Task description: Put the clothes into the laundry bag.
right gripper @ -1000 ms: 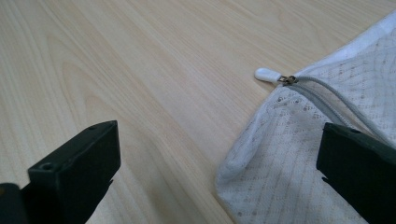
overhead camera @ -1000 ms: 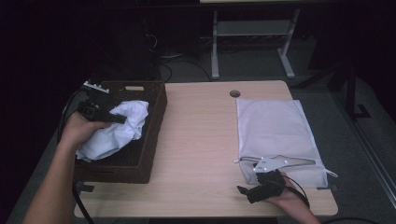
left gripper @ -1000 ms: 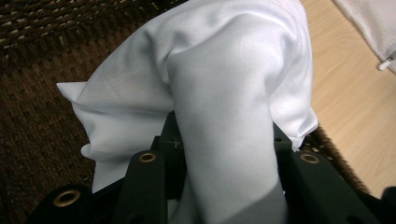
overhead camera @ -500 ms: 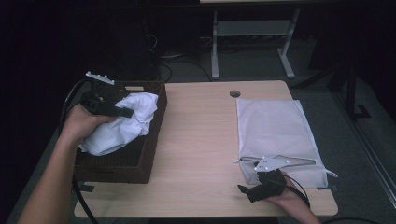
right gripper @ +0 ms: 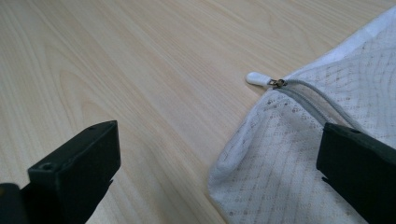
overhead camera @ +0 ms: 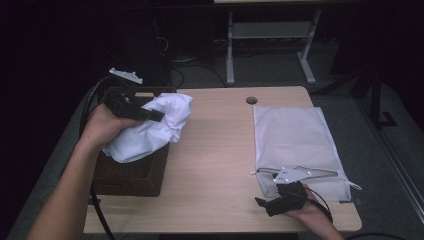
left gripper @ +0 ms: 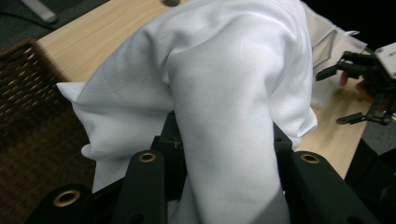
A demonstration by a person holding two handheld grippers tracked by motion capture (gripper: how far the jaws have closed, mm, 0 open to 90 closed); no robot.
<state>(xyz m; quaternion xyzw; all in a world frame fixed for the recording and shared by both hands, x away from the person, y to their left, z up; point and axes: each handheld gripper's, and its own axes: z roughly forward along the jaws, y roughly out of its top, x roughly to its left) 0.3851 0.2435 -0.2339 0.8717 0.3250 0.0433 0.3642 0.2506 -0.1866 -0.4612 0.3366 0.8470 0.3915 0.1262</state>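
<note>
The left claw (overhead camera: 150, 114) is closed on a white cloth (overhead camera: 150, 131), with its two black jaws pressing a thick fold of the fabric between them. In the left gripper view the cloth (left gripper: 224, 107) rises directly out of the gap between the jaws and spreads above and in front of them, so it hides most of what lies ahead. In the high view the cloth is lifted over the dark woven basket (overhead camera: 131, 172) at the left end of the bench (overhead camera: 215, 150). Its upper part bulges past the right rim of the basket, above the wood, and its lower part hangs down toward the inside of the basket. The left hand (overhead camera: 102, 127) holds the gripper just left of the cloth.

The right claw (overhead camera: 267, 204) is wide open and holds nothing. It rests low at the near edge of the bench, just beside the near left corner of a white mesh bag (overhead camera: 297, 140), which lies flat on the right side of the bench. In the right gripper view the corner of the mesh bag (right gripper: 299, 154) lies between the two jaws, nearer to the right jaw, and neither jaw presses on it. The zipper pull (right gripper: 258, 78) lies on the wood ahead of the claw. The cloth and the mesh bag are well apart.
</note>
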